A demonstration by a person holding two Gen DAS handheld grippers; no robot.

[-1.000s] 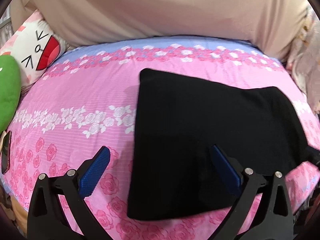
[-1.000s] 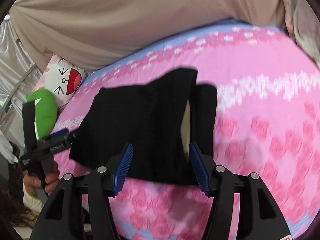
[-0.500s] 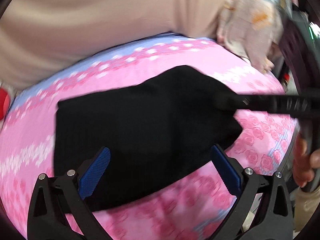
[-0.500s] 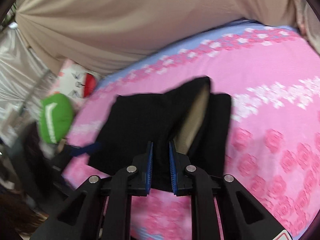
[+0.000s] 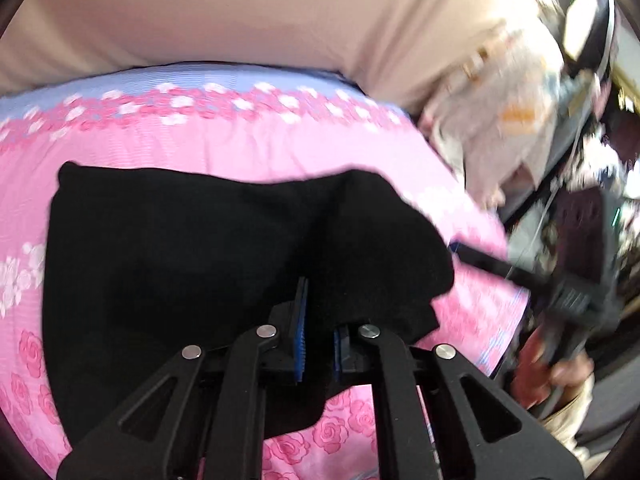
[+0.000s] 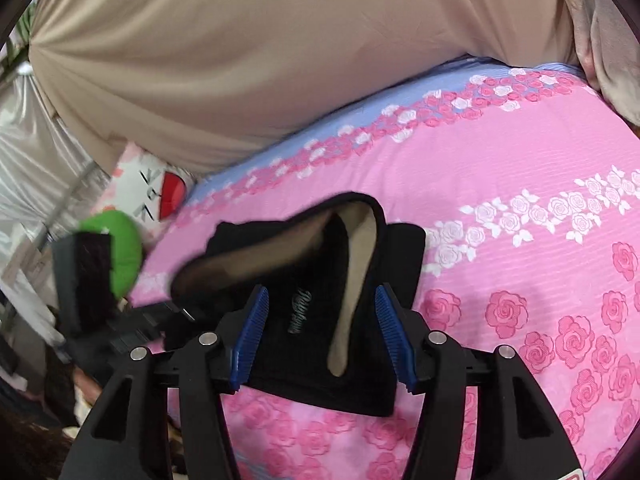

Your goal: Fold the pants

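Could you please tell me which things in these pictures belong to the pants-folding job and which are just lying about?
Job: black pants; left gripper, closing on them; right gripper, opening around them; pink bedsheet.
Lying about: green cushion; cartoon pillow; beige curtain.

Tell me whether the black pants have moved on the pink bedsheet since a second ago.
Yes. In the right wrist view the near edge of the black pants has lifted off the pink bedsheet and opened, showing a tan lining.
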